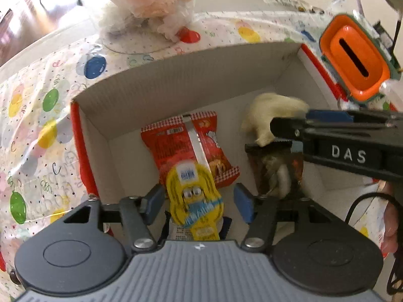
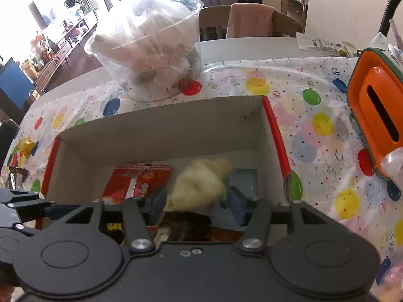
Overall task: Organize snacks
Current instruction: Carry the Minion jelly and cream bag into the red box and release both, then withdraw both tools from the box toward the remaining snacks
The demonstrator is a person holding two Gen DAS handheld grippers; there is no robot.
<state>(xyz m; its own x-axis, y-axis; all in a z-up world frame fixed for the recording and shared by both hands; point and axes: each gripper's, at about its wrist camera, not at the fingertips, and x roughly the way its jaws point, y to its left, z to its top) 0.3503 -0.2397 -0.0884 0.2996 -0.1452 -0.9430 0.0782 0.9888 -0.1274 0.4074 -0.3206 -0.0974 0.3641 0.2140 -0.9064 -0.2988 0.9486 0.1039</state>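
Over the box [image 1: 176, 75], the left gripper's [image 1: 199, 201] jaws gape around a yellow snack [image 1: 194, 191]; the right gripper [image 2: 196, 198] clamps a pale snack [image 2: 199, 183].

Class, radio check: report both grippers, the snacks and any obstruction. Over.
Left gripper open over yellow cartoon snack, inside cardboard box. Right gripper around pale yellow snack, grip uncertain. Red packet already boxed. Nothing blocking.

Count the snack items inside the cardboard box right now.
4: red packet flat at the back, yellow minion snack between the left gripper fingers, pale snack beside the right gripper, dark packet beneath. Others may be hidden.
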